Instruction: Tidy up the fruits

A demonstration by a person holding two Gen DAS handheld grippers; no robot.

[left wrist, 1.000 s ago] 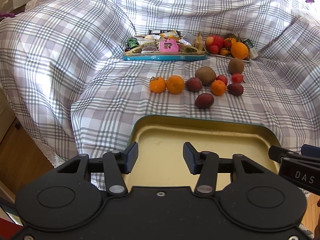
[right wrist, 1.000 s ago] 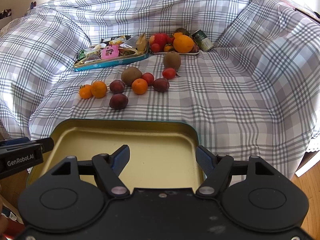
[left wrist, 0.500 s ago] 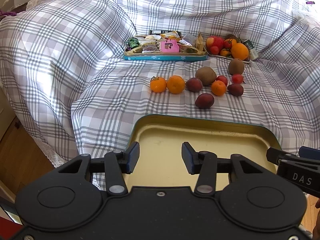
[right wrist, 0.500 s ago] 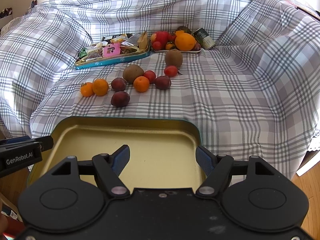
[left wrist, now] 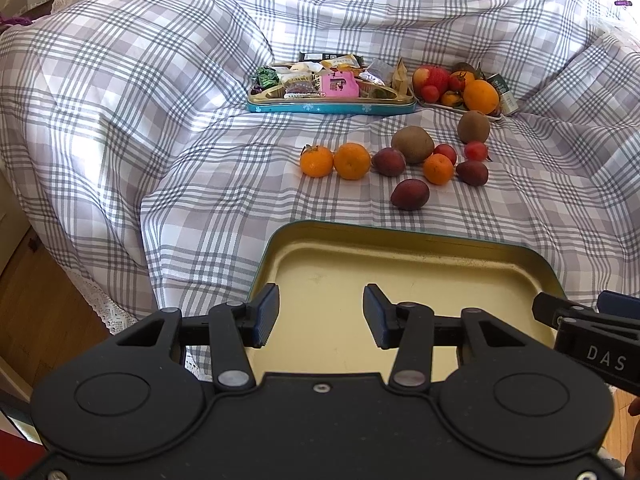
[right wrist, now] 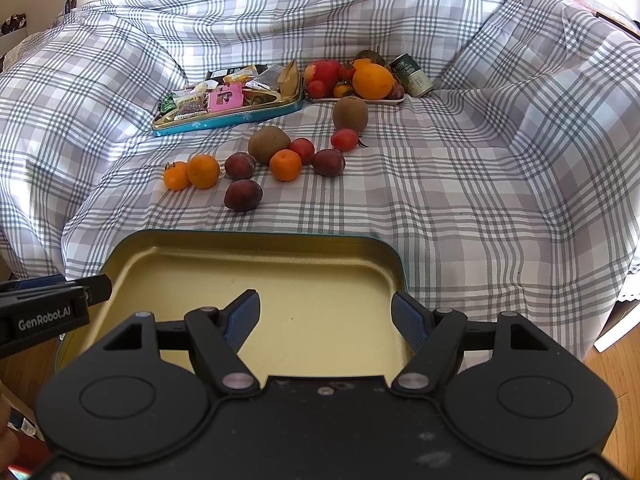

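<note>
Left wrist: snack tin (left wrist: 330, 107) and can (left wrist: 505, 90) flank fruit plate (left wrist: 456, 106).

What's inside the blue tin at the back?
The blue tin is heaped with wrapped snacks and a pink packet. Whatever lies underneath the heap, and the tin's bottom, is covered.
</note>
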